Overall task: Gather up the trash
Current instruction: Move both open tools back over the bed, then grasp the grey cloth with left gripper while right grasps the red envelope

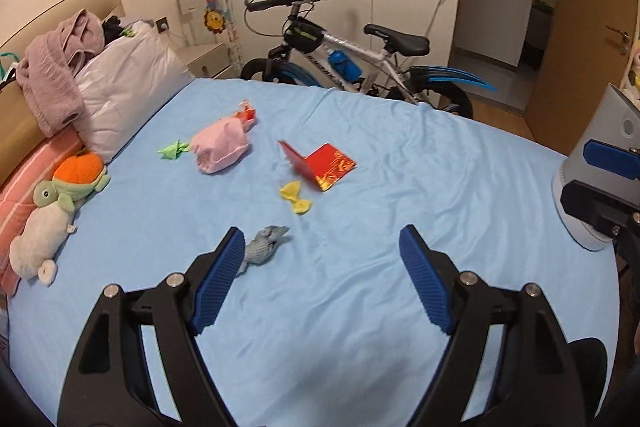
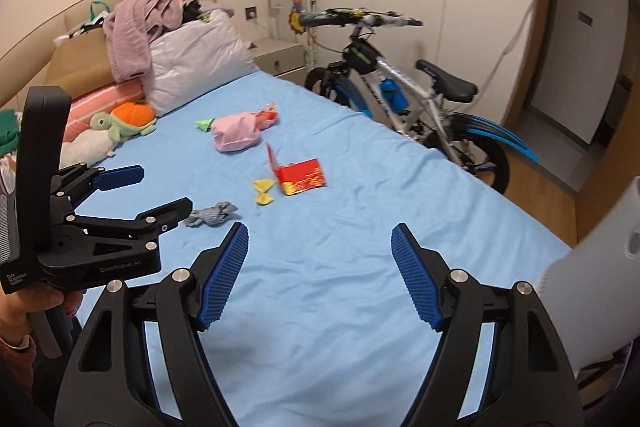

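Both wrist views look low across the bed – sharing its scattered scraps.

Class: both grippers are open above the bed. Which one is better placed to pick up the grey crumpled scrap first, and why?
Left. The left gripper is open with the grey scrap right beside its left finger. The right gripper is open too, but seems farther from the scrap, with the left gripper in between.

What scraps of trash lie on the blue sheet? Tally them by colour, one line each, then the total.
Green: 1, crumpled paper
Pink: 1, wad with a red bit at its far end
Red: 1, folded envelope
Yellow: 1, bow-shaped scrap
Grey: 1, crumpled scrap, nearest the left gripper
Total: 5
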Available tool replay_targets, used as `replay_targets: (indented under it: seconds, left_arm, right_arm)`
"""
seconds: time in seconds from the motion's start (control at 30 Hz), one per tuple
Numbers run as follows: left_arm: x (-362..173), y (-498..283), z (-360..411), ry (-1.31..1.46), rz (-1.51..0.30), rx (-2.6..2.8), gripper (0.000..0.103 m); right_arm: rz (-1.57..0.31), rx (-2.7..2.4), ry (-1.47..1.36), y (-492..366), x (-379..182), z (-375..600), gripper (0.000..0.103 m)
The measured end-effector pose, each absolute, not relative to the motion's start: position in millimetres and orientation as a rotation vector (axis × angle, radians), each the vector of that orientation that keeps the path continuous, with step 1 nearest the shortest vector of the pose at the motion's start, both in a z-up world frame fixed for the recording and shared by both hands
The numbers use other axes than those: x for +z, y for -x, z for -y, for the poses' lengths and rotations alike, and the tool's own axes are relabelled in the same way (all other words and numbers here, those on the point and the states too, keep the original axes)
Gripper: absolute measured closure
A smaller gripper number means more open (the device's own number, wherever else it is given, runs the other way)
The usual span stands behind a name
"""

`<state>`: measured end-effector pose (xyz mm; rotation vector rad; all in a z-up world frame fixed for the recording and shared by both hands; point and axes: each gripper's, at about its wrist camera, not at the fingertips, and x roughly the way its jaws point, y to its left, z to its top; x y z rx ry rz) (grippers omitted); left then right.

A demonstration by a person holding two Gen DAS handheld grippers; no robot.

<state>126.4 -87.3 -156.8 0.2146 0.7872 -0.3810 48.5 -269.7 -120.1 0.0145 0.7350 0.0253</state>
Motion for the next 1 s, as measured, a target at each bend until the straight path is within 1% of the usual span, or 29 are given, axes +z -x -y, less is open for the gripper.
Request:
replay_targets:
  seconds: [0.17,0.37,0.73,1.0]
  left_arm:
    - [-181,-147,54,-0.196,-0.821,-0.349,0.024]
    - [-221,-177,44,-0.189,-0.876,-0.342,0.024]
    - [-293,-239,48,-0.231,-0.954,-0.319,0.023]
    - [-332,-272,52,-0.272,-0.979,-0.328,0.023]
  right_arm:
    - [-0.758,0.068,0.005,-85,-141,239,0.032]
    - [-0.79,0.109,0.021,-129,-171,220,0.032]
    - [-0.852,0.116,0.02,-209,-240,219,0.032]
    - [-0.874,0.118,0.046,-268,-281,216,0.032]
